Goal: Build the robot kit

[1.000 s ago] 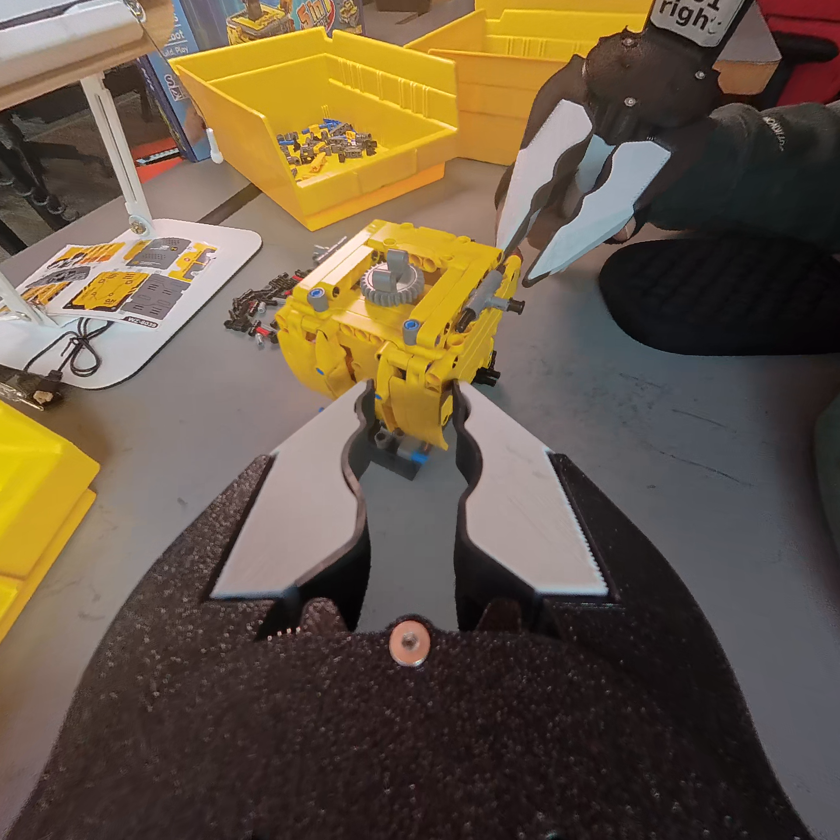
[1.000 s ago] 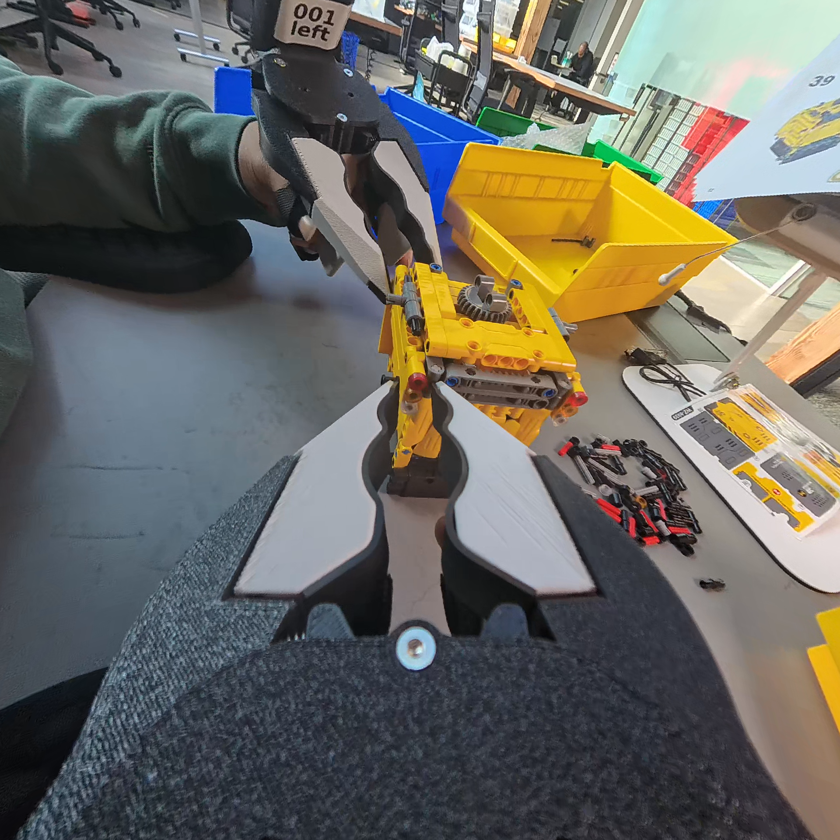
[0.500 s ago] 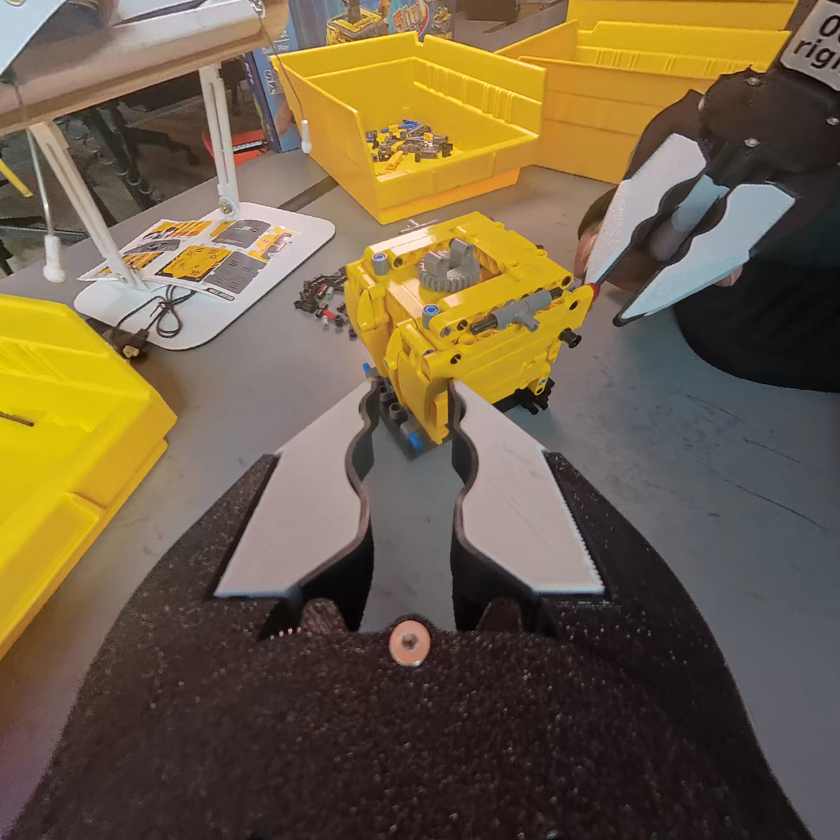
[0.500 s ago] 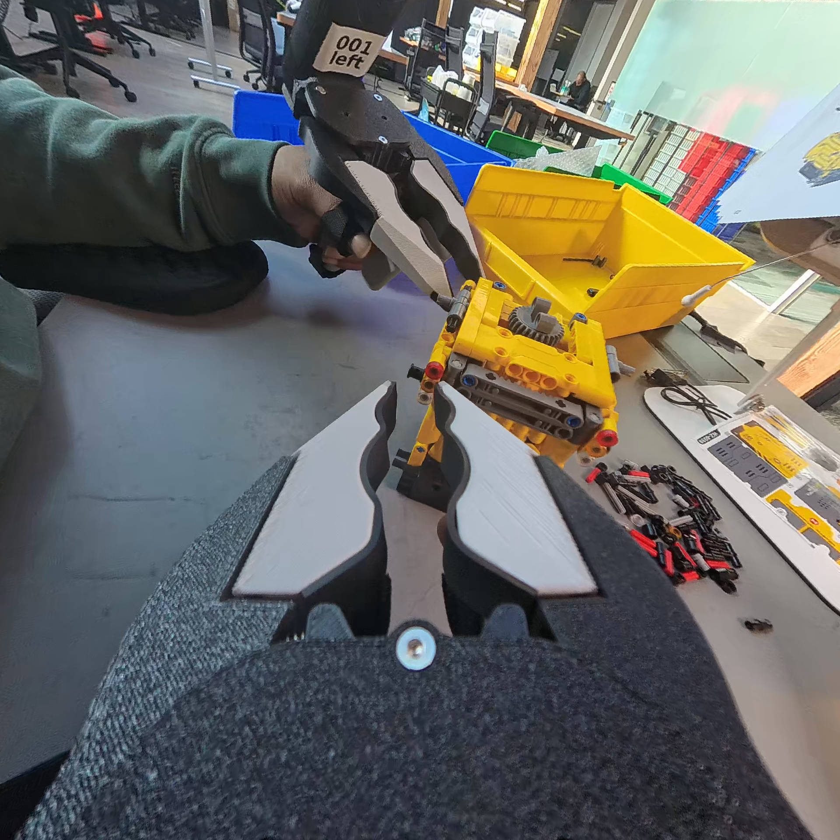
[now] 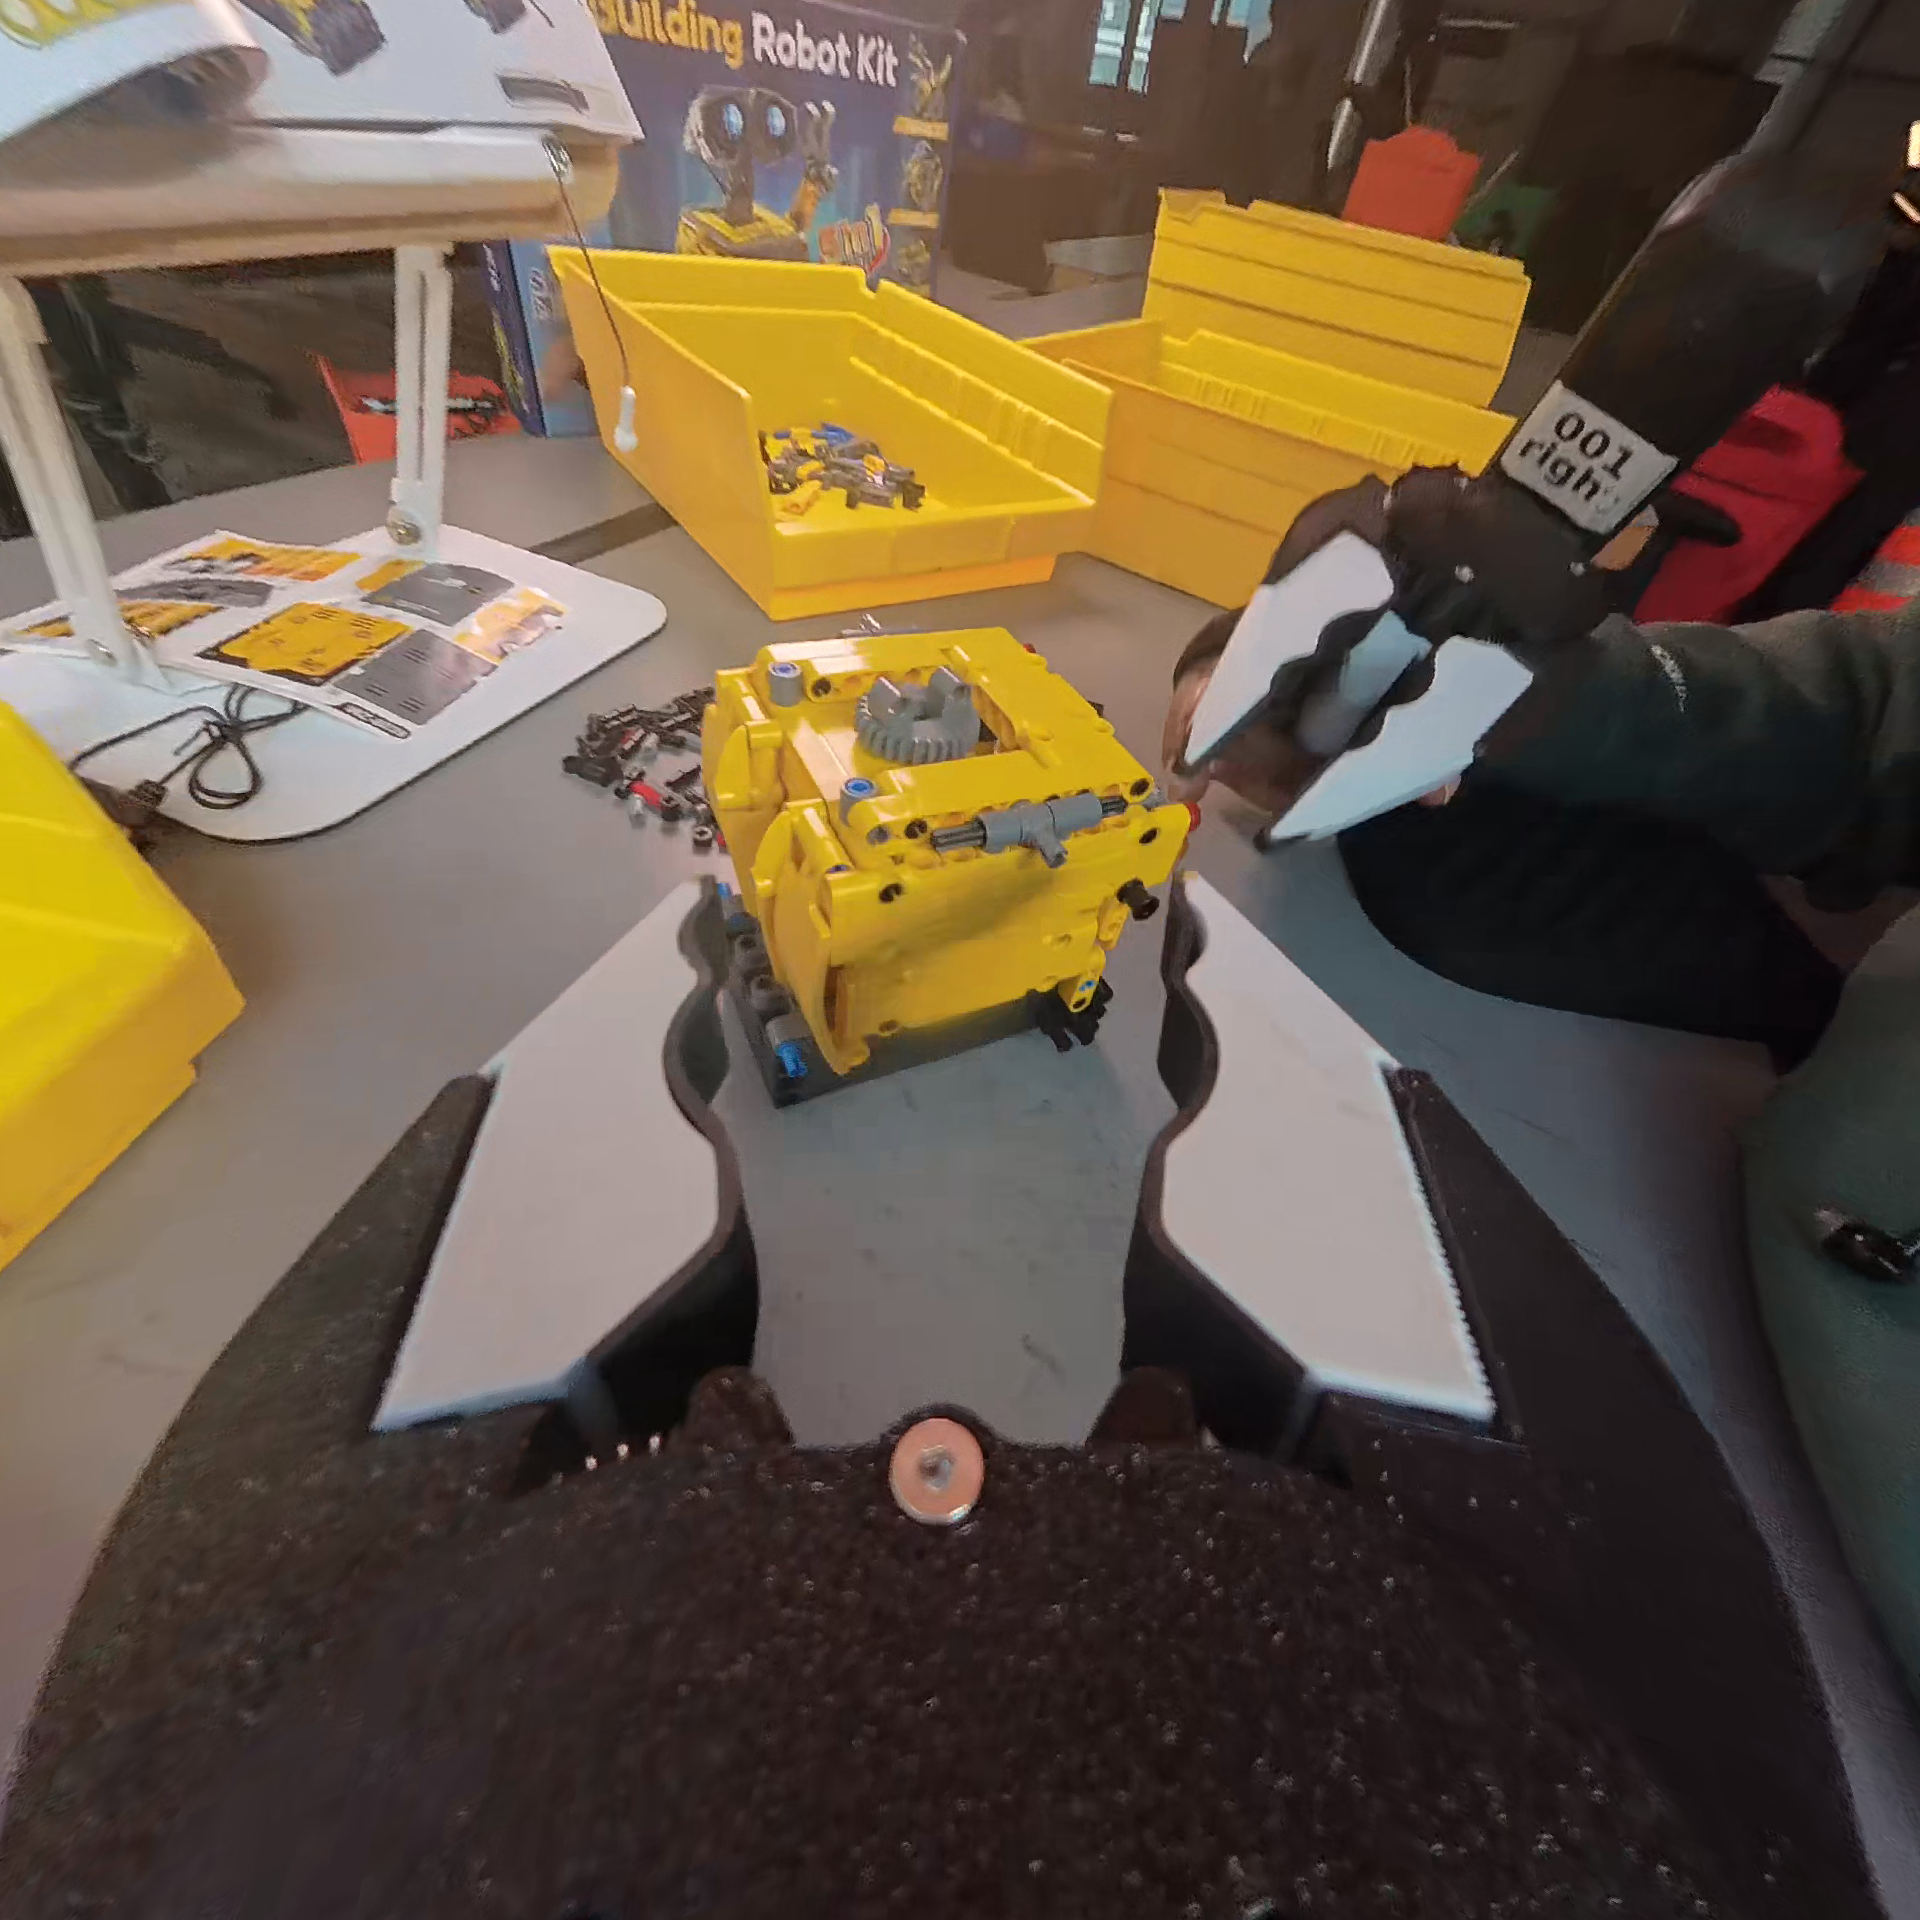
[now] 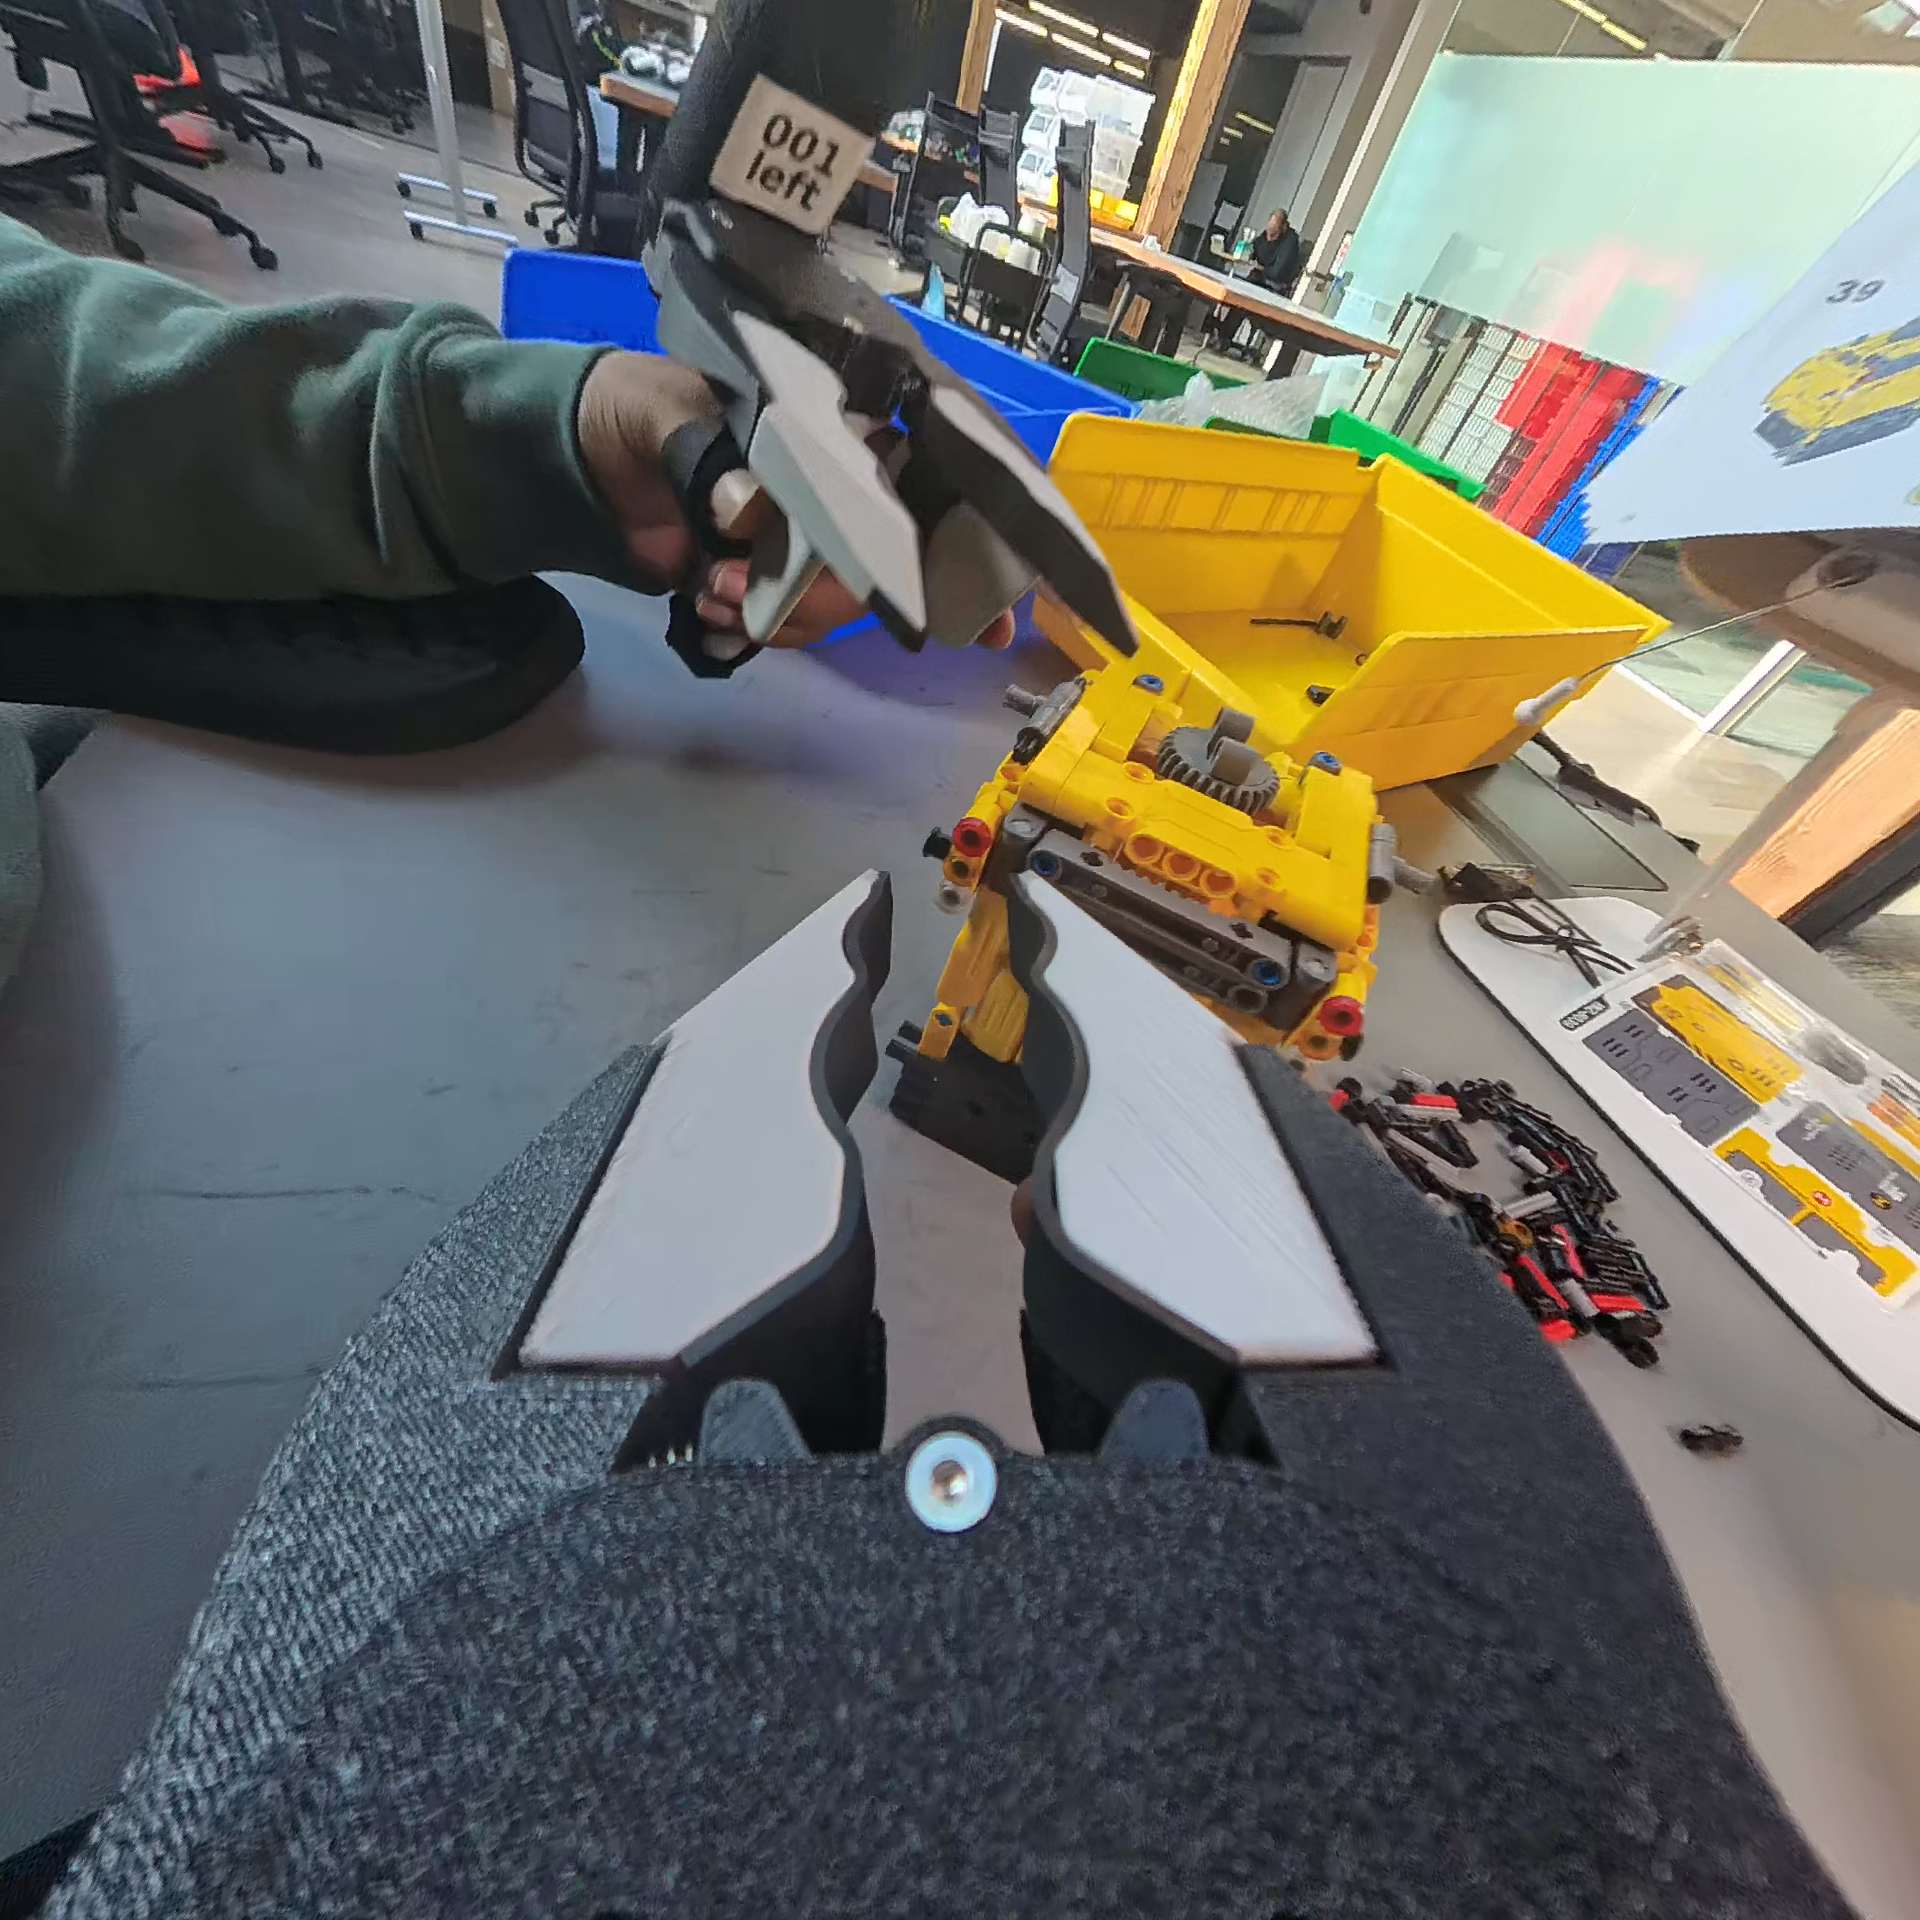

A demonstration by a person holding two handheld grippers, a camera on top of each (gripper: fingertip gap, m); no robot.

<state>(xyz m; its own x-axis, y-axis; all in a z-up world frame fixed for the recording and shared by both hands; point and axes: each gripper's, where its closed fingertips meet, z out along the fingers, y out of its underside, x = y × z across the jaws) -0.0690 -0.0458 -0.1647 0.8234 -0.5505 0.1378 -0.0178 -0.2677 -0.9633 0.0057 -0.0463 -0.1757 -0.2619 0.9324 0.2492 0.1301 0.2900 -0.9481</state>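
Note:
A yellow brick-built model (image 5: 935,883) with a grey gear on top stands on the grey table. My left gripper (image 5: 940,894) is open wide and empty, and the model stands just beyond its fingertips. In the right wrist view the left gripper (image 6: 1023,636) hovers above the model's far corner (image 6: 1174,862). My right gripper (image 6: 951,883) has a narrow gap between its fingers and holds nothing. Its tips are close to the model's corner with the red pin. In the left wrist view the right gripper (image 5: 1231,798) sits just right of the model, apart from it.
A pile of small black and red pins (image 5: 634,738) lies left of the model. An instruction sheet (image 5: 343,634) lies on a white stand base. Yellow bins (image 5: 686,416) stand behind, and another (image 5: 83,987) at the left. A black arm pad (image 5: 1558,914) lies under the sleeve.
My left gripper has opened wide and let go of the model's lower part. My right gripper has drawn back off the model's corner. The model now stands free.

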